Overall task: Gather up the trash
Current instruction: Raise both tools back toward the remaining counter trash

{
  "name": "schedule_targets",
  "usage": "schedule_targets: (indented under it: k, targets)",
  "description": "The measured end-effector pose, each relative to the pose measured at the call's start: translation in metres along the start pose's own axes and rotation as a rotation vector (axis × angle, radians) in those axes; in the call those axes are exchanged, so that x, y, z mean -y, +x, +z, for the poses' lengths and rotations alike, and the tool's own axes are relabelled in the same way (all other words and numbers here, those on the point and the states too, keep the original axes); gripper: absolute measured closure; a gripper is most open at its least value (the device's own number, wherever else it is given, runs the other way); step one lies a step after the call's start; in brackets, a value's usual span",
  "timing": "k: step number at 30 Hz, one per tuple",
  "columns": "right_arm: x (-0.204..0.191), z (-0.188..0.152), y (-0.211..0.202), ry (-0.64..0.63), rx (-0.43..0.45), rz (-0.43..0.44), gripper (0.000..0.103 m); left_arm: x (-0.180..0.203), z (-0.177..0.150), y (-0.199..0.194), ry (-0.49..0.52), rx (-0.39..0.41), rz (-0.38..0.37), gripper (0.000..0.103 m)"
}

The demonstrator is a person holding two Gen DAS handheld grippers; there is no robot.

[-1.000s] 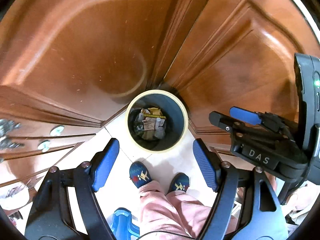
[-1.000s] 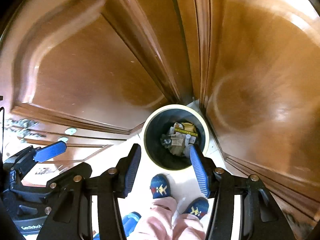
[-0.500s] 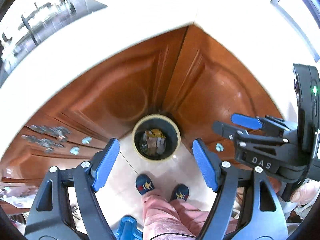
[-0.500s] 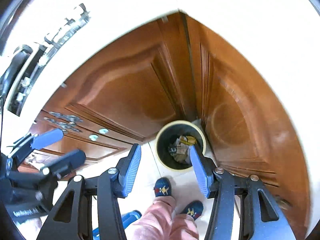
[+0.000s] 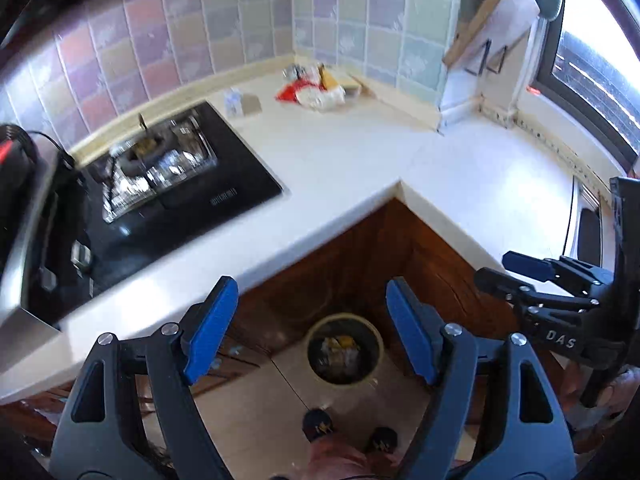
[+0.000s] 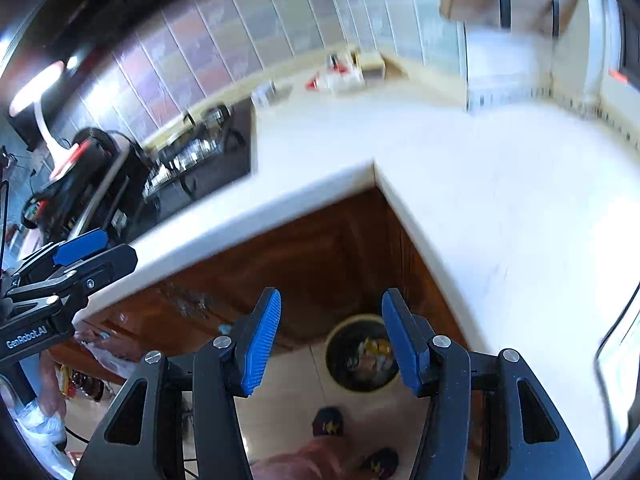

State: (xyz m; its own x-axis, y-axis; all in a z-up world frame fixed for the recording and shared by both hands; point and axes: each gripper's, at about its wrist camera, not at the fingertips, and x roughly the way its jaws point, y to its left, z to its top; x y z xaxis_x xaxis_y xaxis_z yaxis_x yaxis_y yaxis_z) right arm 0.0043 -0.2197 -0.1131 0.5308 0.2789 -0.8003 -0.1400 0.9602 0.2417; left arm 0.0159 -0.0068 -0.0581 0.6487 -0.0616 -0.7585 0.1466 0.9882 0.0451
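Observation:
A round bin [image 5: 345, 349] with a cream rim stands on the floor in the cabinet corner, holding wrappers; it also shows in the right wrist view [image 6: 362, 354]. A heap of trash [image 5: 312, 90], red, white and yellow packets, lies at the back corner of the white counter [image 5: 360, 156]; it is blurred in the right wrist view [image 6: 340, 74]. My left gripper [image 5: 312, 330] is open and empty, high above the bin. My right gripper [image 6: 330, 338] is open and empty too, and shows at the right of the left wrist view [image 5: 520, 270].
A black gas hob [image 5: 160, 184] is set in the counter at left. A small clear packet and card [image 5: 242, 104] lie beside it. Brown cabinet doors [image 5: 360, 256] stand below the counter. A sink edge [image 5: 588, 224] and window [image 5: 592, 60] are at right. My feet [image 5: 320, 422] are on the tiled floor.
Both grippers have risen from low over the bin to above counter height. The counter, hob and trash heap have come into view. Both stay open and empty.

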Motion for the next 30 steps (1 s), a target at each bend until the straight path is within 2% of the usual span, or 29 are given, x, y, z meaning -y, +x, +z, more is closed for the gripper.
schedule_targets:
  k: [7,14,15,18,22,27,30]
  targets:
    - [-0.012,0.059,-0.041,-0.034,0.101,0.019,0.046,-0.015,0.053,-0.045,-0.025,0.121,0.077,0.028]
    - [-0.033,0.138,-0.046,-0.052,0.167,0.002,0.043,-0.047,0.119,-0.051,-0.051,0.178,0.087,0.028]
    - [-0.035,0.152,-0.045,-0.050,0.175,0.002,0.039,-0.052,0.129,-0.048,-0.053,0.181,0.085,0.028]
    - [-0.040,0.195,-0.034,-0.037,0.189,-0.002,0.032,-0.070,0.160,-0.032,-0.068,0.187,0.072,0.027]
    - [-0.048,0.252,0.001,-0.021,0.187,-0.027,0.032,-0.099,0.206,0.001,-0.087,0.187,0.027,0.027]
    - [-0.049,0.319,0.055,0.059,0.154,-0.049,0.032,-0.134,0.268,0.063,-0.075,0.151,-0.020,0.027]
    - [-0.044,0.357,0.096,0.113,0.120,-0.074,0.032,-0.153,0.301,0.108,-0.074,0.103,-0.054,0.027]
